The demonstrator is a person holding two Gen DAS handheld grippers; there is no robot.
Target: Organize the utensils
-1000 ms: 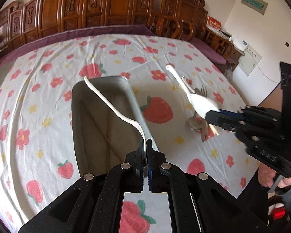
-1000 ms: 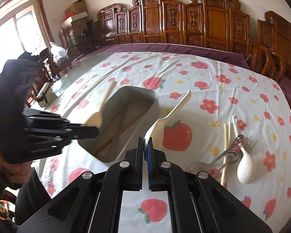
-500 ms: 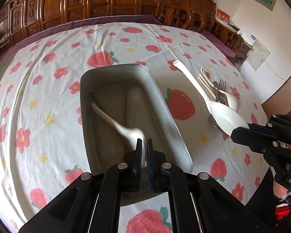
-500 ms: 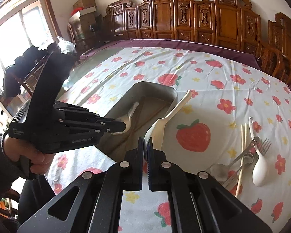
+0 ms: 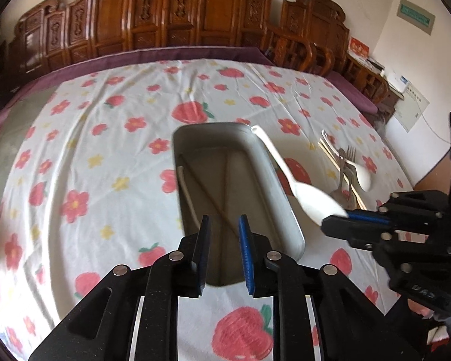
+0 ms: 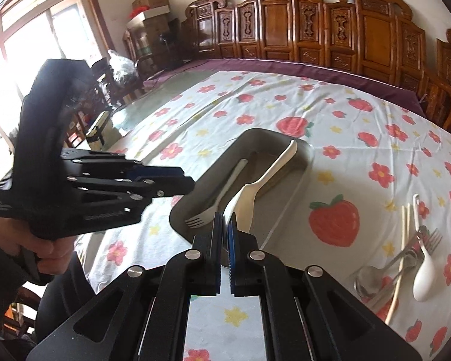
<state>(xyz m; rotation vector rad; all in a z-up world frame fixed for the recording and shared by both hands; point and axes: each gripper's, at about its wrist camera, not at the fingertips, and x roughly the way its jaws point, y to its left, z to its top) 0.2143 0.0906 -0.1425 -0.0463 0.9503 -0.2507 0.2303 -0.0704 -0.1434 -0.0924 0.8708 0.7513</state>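
A grey metal tray (image 5: pixel 282 192) (image 6: pixel 300 162) lies on the strawberry tablecloth. A white plastic fork (image 6: pixel 222 192) (image 5: pixel 185 186) lies inside it beside a chopstick (image 5: pixel 213 201). My left gripper (image 5: pixel 224 228) (image 6: pixel 177 180) is open and empty above the tray's near end. My right gripper (image 6: pixel 225 228) (image 5: pixel 335 219) is shut on the bowl of a white spoon (image 6: pixel 267 174) (image 5: pixel 288 174), whose handle slants over the tray's right rim.
A pile of utensils lies to the right of the tray: a white spoon (image 6: pixel 424 270) (image 5: pixel 360 174), a metal fork (image 6: pixel 430 237) (image 5: pixel 347 162), a metal spoon (image 6: pixel 368 279) and chopsticks (image 6: pixel 401 258). Carved wooden chairs (image 5: pixel 165 24) ring the table's far side.
My left gripper lowered the white fork into the tray, then opened and let it go. My right gripper carried the white spoon closer over the tray's rim.
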